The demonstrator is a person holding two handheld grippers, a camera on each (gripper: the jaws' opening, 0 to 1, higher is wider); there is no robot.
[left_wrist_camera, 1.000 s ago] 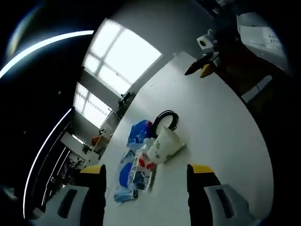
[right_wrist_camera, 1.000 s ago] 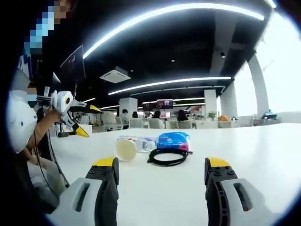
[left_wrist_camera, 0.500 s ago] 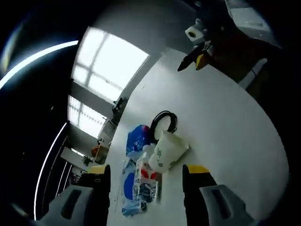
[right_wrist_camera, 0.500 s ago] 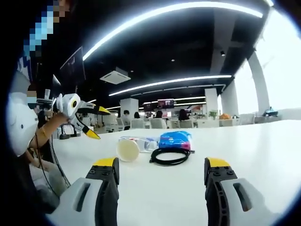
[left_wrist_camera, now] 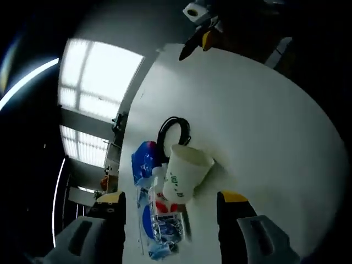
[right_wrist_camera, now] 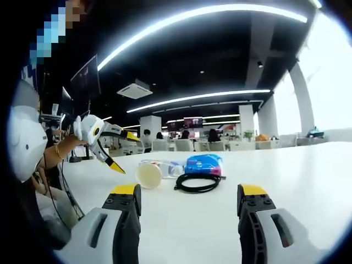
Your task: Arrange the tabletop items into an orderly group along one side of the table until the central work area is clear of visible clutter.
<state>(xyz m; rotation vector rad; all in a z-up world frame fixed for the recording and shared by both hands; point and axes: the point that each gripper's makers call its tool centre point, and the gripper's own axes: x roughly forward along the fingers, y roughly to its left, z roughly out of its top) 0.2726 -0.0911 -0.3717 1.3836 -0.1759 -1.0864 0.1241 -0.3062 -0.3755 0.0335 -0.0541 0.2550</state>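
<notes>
On the white desk [right_wrist_camera: 308, 181] a small cluster of items lies together: a white paper cup [left_wrist_camera: 184, 171] tipped on its side, a coiled black cable [left_wrist_camera: 171, 130], a blue packet [left_wrist_camera: 143, 160] and a clear plastic bottle [left_wrist_camera: 165, 223] with a red-and-white label. In the left gripper view the cup touches the bottle and sits just beside the cable, with the blue packet against them on the window side. In the right gripper view the same group sits near the middle of the desk, the cup [right_wrist_camera: 149, 175] with its mouth toward the camera, the cable [right_wrist_camera: 197, 183] in front of the blue packet [right_wrist_camera: 203, 163].

The left hand-held gripper [left_wrist_camera: 169, 203] hovers over the cluster with its jaws apart and nothing between them. The right hand-held gripper [right_wrist_camera: 188, 193] is likewise spread wide and empty (it is well short of the items). The left hand-held gripper [right_wrist_camera: 113, 157] also appears at the left of the right gripper view, held in a person's hand [right_wrist_camera: 70, 144].
</notes>
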